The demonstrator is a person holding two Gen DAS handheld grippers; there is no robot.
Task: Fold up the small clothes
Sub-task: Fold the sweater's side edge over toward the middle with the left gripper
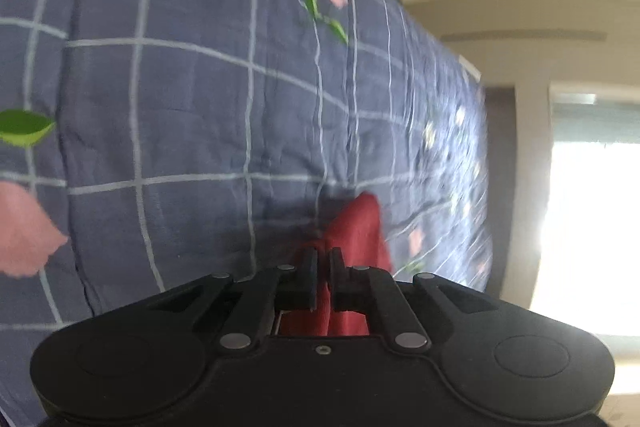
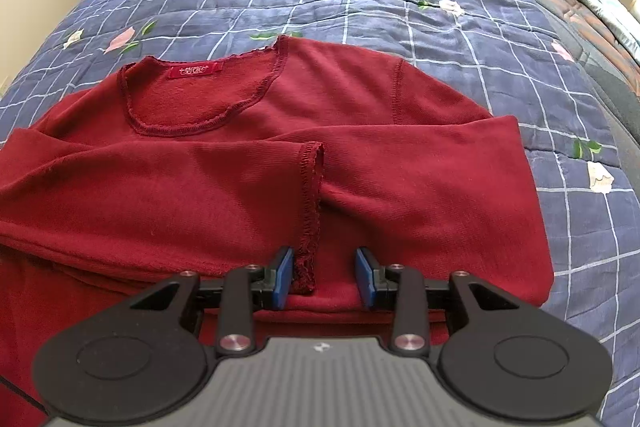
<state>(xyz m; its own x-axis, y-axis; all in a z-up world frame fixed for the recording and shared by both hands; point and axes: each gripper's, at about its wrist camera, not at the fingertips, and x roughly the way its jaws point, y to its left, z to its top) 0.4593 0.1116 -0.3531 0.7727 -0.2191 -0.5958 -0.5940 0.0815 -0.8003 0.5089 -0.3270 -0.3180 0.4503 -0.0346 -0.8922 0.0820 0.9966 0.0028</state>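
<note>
The left gripper (image 1: 323, 259) is rolled sideways, its black fingers (image 1: 309, 269) pinched together on red cloth. The right gripper (image 2: 325, 277) points steeply downward, its blue-padded fingers (image 2: 285, 277) standing apart, nothing pressed between them.

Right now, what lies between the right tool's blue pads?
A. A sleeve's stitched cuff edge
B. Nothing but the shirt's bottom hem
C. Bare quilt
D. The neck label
A: in the right wrist view the right tool stands open over the red long-sleeved shirt, and the stitched cuff edge of a folded-in sleeve runs down between its pads.
</note>
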